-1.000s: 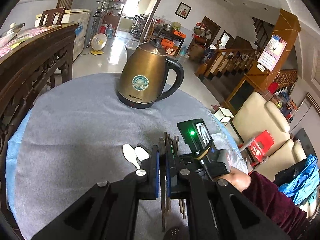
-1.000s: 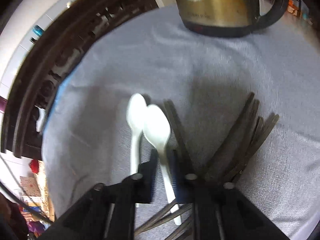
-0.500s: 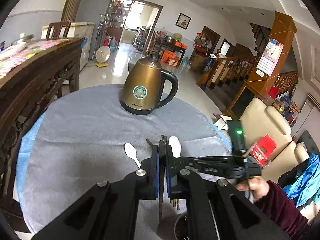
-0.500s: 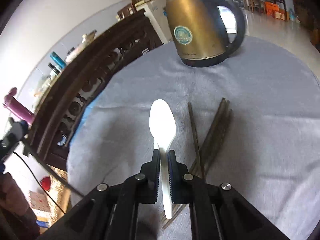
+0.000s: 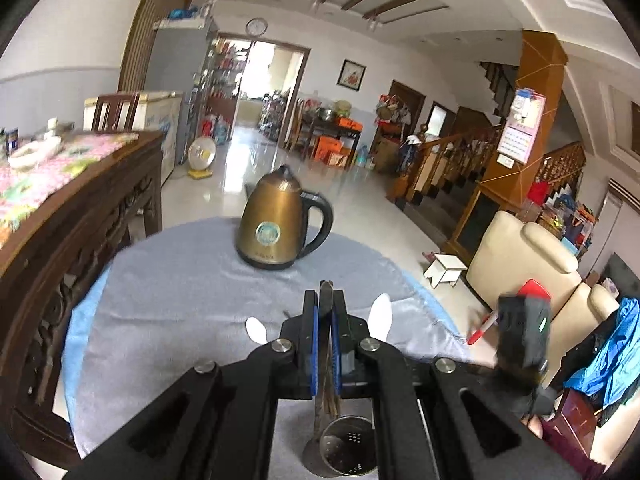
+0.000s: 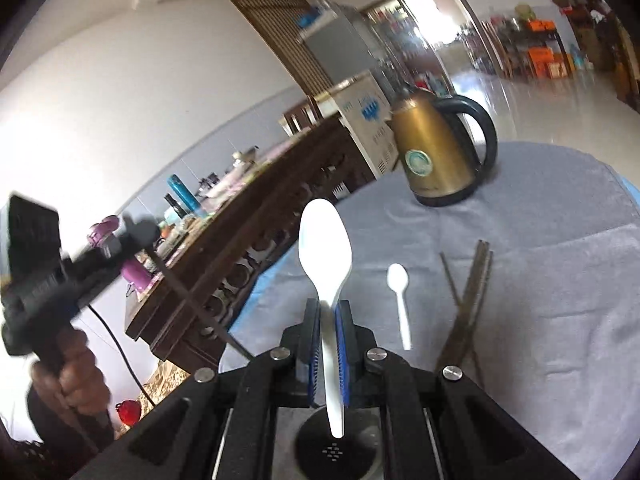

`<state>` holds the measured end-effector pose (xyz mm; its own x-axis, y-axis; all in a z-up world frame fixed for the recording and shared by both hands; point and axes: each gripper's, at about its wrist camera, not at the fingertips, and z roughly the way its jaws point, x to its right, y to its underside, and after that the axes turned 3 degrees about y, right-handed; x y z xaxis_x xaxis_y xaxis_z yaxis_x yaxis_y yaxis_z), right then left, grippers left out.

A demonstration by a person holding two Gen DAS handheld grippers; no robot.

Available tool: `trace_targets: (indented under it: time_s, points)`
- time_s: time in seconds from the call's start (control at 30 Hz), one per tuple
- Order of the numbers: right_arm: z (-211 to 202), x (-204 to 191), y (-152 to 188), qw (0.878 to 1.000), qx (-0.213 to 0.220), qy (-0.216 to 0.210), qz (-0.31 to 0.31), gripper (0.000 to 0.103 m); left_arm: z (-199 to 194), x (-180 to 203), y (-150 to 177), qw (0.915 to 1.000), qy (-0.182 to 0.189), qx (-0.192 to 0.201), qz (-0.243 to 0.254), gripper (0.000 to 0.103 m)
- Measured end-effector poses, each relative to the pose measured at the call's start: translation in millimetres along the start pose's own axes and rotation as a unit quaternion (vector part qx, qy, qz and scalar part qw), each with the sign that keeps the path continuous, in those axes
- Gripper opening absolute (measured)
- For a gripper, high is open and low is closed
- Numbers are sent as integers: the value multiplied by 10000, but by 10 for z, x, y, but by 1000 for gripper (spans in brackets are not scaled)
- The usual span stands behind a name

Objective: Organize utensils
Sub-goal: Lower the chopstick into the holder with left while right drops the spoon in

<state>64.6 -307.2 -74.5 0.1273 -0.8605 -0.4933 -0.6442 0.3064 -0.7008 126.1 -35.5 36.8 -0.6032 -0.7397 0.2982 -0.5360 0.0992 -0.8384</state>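
**Both grippers loaded above the utensil holder**

Your right gripper (image 6: 329, 322) is clamped on the handle of a white plastic spoon (image 6: 325, 248), bowl up and forward, the handle's end hanging over the perforated metal utensil holder (image 6: 335, 450) at the bottom of the right wrist view. Your left gripper (image 5: 325, 338) is pinched narrow on dark chopsticks (image 5: 325, 292), which run down between the jaws toward the same holder (image 5: 347, 450); from the right wrist view, 1 dark stick slants down from that gripper, held in your left hand (image 6: 70, 378).

The only label in sight is a round teal emblem on the brass-coloured kettle (image 5: 276, 226); the small print on its base is too blurred to read. A wall calendar (image 5: 520, 128) and a clock (image 5: 256, 25) show no legible writing.

On the grey tablecloth (image 5: 180, 280), a 2nd white spoon (image 6: 400, 300) lies flat, with a loose bundle of chopsticks (image 6: 468, 304) just to its right, well short of the kettle. The left wrist view hides that bundle behind its own jaws; only the right wrist view shows it. A carved dark wooden sideboard (image 5: 80, 216) borders the table.
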Motion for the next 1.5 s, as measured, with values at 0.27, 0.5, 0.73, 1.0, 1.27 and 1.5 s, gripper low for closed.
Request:
trace_targets:
  time_s: [0.27, 0.5, 0.73, 1.0, 1.27, 1.5]
  points:
    - [67, -157, 554, 9981, 377, 466, -126, 9, -373, 299, -120, 9986, 352, 345, 165, 5]
    - [68, -19, 870, 9967, 325, 735, -118, 9, -191, 332, 93, 9995, 100, 185, 252, 5]
    - [-31, 39, 1044, 9965, 295, 761, -201, 9, 222, 133, 460, 9990, -80, -418, -107, 5]
    - [-295, 52, 1117, 9972, 383, 623, -135, 30, 390, 74, 763, 9951, -151, -904, -373, 36]
    - [-518, 222, 1057, 9951, 659, 723, 153, 33, 290, -35, 759, 9952, -238, -784, -530, 53]
    - [-417, 433, 1005, 9915, 297, 1215, 352, 33, 405, -337, 814, 9881, -890, -1026, -723, 66]
